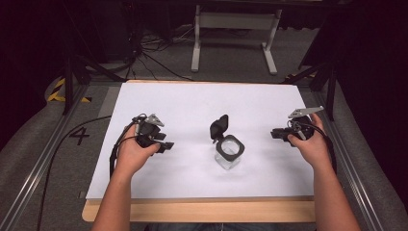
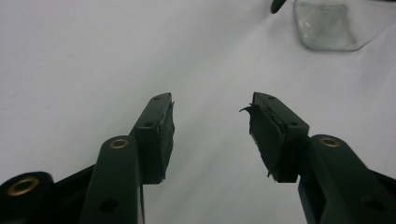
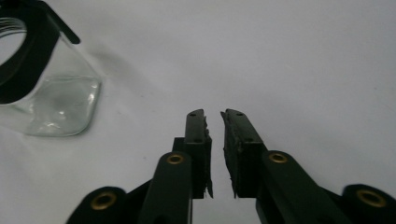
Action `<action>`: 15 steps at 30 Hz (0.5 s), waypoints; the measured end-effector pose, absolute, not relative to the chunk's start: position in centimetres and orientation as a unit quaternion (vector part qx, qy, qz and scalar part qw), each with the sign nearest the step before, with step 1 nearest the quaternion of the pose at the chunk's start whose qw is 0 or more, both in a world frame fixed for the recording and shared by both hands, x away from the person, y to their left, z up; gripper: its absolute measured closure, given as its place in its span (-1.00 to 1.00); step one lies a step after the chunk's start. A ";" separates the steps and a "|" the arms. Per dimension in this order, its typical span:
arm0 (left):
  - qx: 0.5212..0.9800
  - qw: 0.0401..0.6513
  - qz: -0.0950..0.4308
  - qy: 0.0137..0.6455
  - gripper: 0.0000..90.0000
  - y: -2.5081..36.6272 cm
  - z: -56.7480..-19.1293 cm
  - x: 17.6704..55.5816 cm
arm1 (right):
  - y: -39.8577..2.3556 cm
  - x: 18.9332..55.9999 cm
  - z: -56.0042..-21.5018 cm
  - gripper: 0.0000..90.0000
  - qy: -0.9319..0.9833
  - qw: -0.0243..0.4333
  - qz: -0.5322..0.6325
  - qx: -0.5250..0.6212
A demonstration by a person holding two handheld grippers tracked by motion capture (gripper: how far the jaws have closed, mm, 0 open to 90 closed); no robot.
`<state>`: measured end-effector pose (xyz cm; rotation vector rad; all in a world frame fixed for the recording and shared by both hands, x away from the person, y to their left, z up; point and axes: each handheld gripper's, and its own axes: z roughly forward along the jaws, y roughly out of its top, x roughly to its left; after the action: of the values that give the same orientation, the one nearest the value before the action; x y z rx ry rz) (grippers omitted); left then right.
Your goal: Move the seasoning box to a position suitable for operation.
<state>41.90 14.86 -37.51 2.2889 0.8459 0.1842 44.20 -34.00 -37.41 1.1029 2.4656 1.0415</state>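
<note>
Okay, I've got a glass jar (image 1: 229, 153) standing near the middle of the counter (image 1: 192, 106), a bit toward the near edge, its black flip lid (image 1: 219, 126) swung up and back on the hinge. Left gripper (image 1: 163, 146) hovers over the counter off to the jar's left, well apart from it, jaws released and spread with only bare white surface between them. Right gripper (image 1: 275, 133) sits toward the right edge, jaws drawn nearly together, a thin gap showing, nothing held. From its own view the jar (image 3: 46, 88) stands off to one side. I'd call this the approach: neither gripper is on the jar yet. Next I'd steady the glass body with one gripper, then bring the other onto the lid, probably to press it down.
</note>
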 end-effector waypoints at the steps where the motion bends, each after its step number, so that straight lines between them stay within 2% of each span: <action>1: 0.883 0.340 0.072 0.317 0.11 14.6 -37.3 41.7 | -33.8 43.9 -37.1 0.91 0.844 0.113 0.377 0.365; 4: 0.881 0.346 0.071 0.316 0.07 14.5 -37.1 41.6 | -33.3 43.6 -36.6 0.99 0.841 0.101 0.409 0.341; 15: 0.872 0.362 0.068 0.322 -0.01 13.8 -36.4 41.3 | -30.6 43.5 -37.8 1.00 0.859 0.073 0.421 0.282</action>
<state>41.34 13.79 -36.41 2.2467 0.8287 0.1761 43.54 -30.58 -37.84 0.8480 2.5802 1.2632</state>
